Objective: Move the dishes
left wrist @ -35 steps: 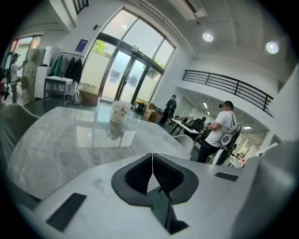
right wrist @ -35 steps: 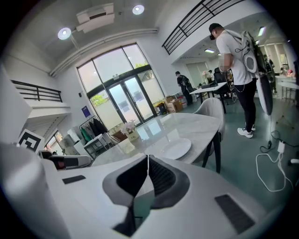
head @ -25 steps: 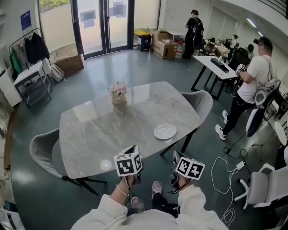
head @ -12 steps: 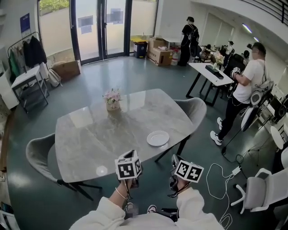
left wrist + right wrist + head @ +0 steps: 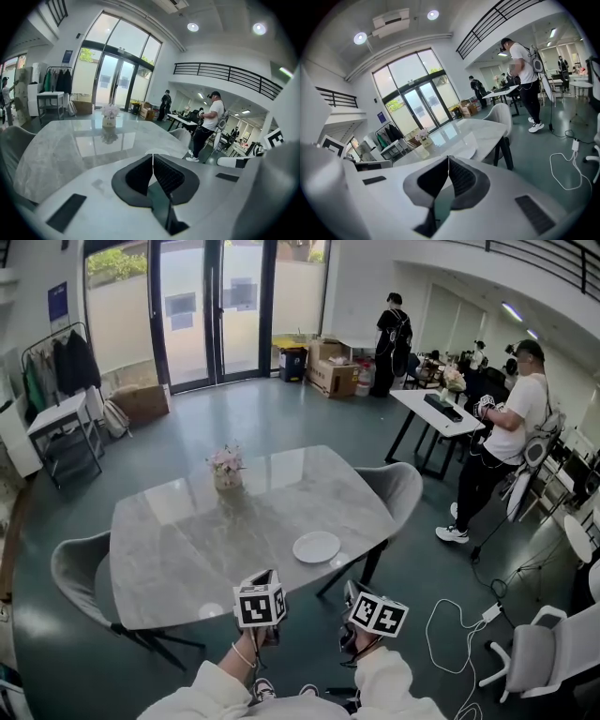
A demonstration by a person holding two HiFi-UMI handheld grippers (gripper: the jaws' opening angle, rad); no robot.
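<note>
Left claw and right claw are both pinched together, empty, short of the counter. The plate lies ahead of the right claw (counter's near edge). Whether it awaits fetching or was just set down, I cannot settle; any grasp needs parted jaws.

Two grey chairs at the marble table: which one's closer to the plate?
The right-hand chair, at the table edge just beyond the white plate. The left-hand chair sits at the opposite end, with the tabletop between it and the plate.
</note>
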